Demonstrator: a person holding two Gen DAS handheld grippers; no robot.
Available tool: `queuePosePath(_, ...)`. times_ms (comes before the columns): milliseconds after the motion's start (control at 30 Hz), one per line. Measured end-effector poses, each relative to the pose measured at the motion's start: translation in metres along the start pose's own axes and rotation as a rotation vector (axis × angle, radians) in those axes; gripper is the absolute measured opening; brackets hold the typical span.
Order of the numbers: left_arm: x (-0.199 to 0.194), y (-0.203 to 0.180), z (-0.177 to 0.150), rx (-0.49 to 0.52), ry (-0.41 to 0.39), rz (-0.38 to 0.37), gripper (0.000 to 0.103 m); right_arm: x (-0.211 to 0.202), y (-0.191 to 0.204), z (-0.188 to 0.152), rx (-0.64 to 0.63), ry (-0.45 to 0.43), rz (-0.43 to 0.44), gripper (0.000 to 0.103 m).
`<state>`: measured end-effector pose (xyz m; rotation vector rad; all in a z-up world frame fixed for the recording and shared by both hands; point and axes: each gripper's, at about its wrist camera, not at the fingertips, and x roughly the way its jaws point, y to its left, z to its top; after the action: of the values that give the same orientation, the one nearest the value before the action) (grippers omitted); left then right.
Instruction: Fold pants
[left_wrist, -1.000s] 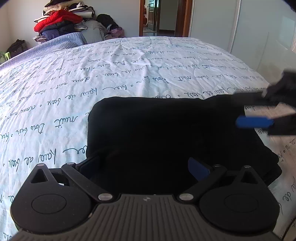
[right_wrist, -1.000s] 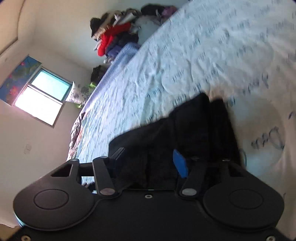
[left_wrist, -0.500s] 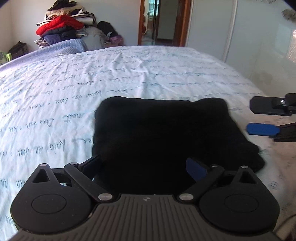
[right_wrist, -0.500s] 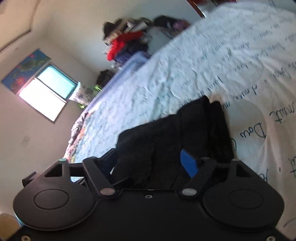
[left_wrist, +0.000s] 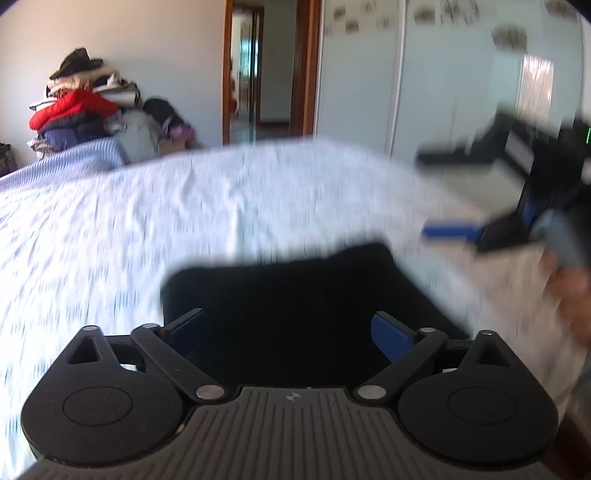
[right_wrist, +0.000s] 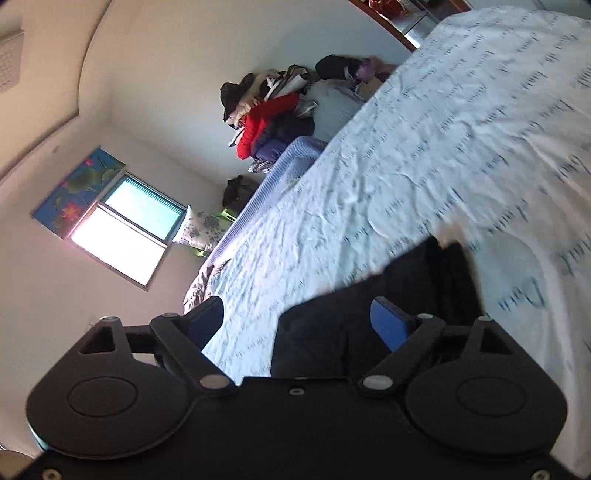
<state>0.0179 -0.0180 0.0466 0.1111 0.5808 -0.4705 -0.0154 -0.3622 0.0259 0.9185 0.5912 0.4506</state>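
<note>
The black pants (left_wrist: 295, 291) lie folded into a compact rectangle on the white bed sheet with blue writing (left_wrist: 110, 229). My left gripper (left_wrist: 286, 328) hovers over their near edge, open, its pads clear of the cloth. My right gripper (left_wrist: 443, 195) hangs in the air to the right of the pants, and its jaws are opening with nothing between them. The right wrist view is rolled sideways. There the right gripper (right_wrist: 297, 319) frames the near end of the pants (right_wrist: 413, 284) without touching them.
A pile of clothes (left_wrist: 77, 110) sits at the bed's far end, by an open doorway (left_wrist: 258, 70). A white wardrobe (left_wrist: 443, 74) stands along the right side. A person's hand (left_wrist: 569, 288) holds the right gripper. A window (right_wrist: 122, 236) is on the far wall.
Both grippers have lifted and drawn back from the folded pants. The right jaws have spread wider and let the cloth's edge go. The pants stay put.
</note>
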Motion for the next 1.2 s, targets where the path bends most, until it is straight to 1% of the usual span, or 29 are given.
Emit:
queuePosePath(33,0.01,0.006,0.011,-0.017,-0.004,-0.013,0.101,0.012,-0.001,0.006,0.014,0.006,0.004,0.089)
queuePosePath(67,0.025,0.014,0.022,-0.048,0.013,-0.043,0.101,0.025,-0.005,0.011,0.041,0.017,0.004,0.089)
queuePosePath(133,0.065,0.035,0.035,-0.168,0.093,-0.082,0.101,0.054,-0.021,0.018,0.109,0.071,-0.019,0.089)
queuePosePath(167,0.088,0.047,0.036,-0.229,0.147,-0.094,0.101,0.067,-0.029,0.019,0.117,0.1,-0.046,0.089)
queuePosePath(200,0.109,0.057,0.032,-0.271,0.207,-0.087,0.098,0.077,-0.037,0.017,0.106,0.118,-0.084,0.089)
queuePosePath(233,0.129,0.067,0.021,-0.306,0.265,-0.085,0.096,0.085,-0.047,0.014,0.094,0.131,-0.111,0.086)
queuePosePath(267,0.14,0.07,0.012,-0.311,0.28,-0.098,0.096,0.088,-0.058,0.011,0.105,0.128,-0.099,0.084)
queuePosePath(300,0.137,0.065,0.006,-0.262,0.229,-0.099,0.1,0.085,-0.067,0.008,0.131,0.101,-0.063,0.083)
queuePosePath(333,0.135,0.056,0.004,-0.204,0.221,-0.087,0.101,0.08,-0.073,0.007,0.165,0.086,-0.037,0.078)
queuePosePath(400,0.129,0.038,0.004,-0.109,0.208,-0.04,0.101,0.073,-0.075,0.009,0.195,0.091,-0.041,0.074)
queuePosePath(467,0.119,0.033,0.007,-0.096,0.2,0.005,0.095,0.059,-0.067,0.01,0.219,0.075,-0.052,0.08)
queuePosePath(500,0.109,0.033,0.008,-0.099,0.194,0.02,0.094,0.051,-0.06,0.009,0.211,0.068,-0.051,0.085)
queuePosePath(567,0.08,0.031,0.007,-0.129,0.125,0.004,0.096,0.03,-0.045,0.002,0.179,0.037,0.009,0.089)
queuePosePath(600,0.066,0.031,0.001,-0.156,0.095,-0.015,0.101,0.022,-0.04,-0.007,0.182,0.029,0.05,0.093)
queuePosePath(633,0.056,0.028,-0.007,-0.169,0.091,-0.036,0.103,0.017,-0.037,-0.016,0.186,0.037,0.087,0.095)
queuePosePath(667,0.056,0.026,-0.014,-0.167,0.109,-0.042,0.103,0.014,-0.037,-0.027,0.184,0.052,0.108,0.095)
queuePosePath(700,0.062,0.023,-0.025,-0.157,0.151,-0.029,0.103,0.012,-0.039,-0.038,0.185,0.064,0.104,0.096)
queuePosePath(733,0.072,0.022,-0.037,-0.131,0.171,-0.018,0.103,0.016,-0.046,-0.047,0.2,0.087,0.073,0.094)
queuePosePath(767,0.073,0.017,-0.046,-0.085,0.123,0.0,0.103,0.02,-0.058,-0.056,0.215,0.104,0.044,0.09)
queuePosePath(800,0.072,0.012,-0.048,-0.049,0.097,0.024,0.103,0.019,-0.067,-0.062,0.215,0.075,0.049,0.078)
queuePosePath(833,0.069,0.008,-0.045,-0.045,0.11,0.039,0.101,0.014,-0.069,-0.061,0.225,0.054,0.044,0.078)
queuePosePath(867,0.065,0.006,-0.038,-0.056,0.125,0.052,0.1,0.012,-0.067,-0.058,0.249,0.068,0.035,0.079)
queuePosePath(900,0.057,0.005,-0.033,-0.076,0.126,0.057,0.098,0.005,-0.06,-0.053,0.253,0.059,0.012,0.084)
queuePosePath(933,0.048,0.005,-0.028,-0.101,0.105,0.051,0.101,-0.003,-0.05,-0.05,0.211,0.023,-0.016,0.087)
queuePosePath(1000,0.031,0.005,-0.026,-0.147,0.057,0.054,0.102,-0.018,-0.021,-0.046,0.039,-0.053,-0.073,0.088)
queuePosePath(1067,0.028,0.002,-0.033,-0.168,0.079,0.073,0.102,-0.021,0.004,-0.05,-0.126,-0.086,-0.172,0.091)
queuePosePath(1100,0.031,0.0,-0.041,-0.172,0.11,0.075,0.102,-0.016,0.013,-0.054,-0.195,-0.084,-0.216,0.091)
queuePosePath(1133,0.036,-0.002,-0.05,-0.167,0.137,0.089,0.103,-0.009,0.016,-0.06,-0.255,-0.061,-0.254,0.091)
queuePosePath(1200,0.034,-0.012,-0.062,-0.079,0.089,0.121,0.103,0.012,0.011,-0.072,-0.312,0.026,-0.322,0.091)
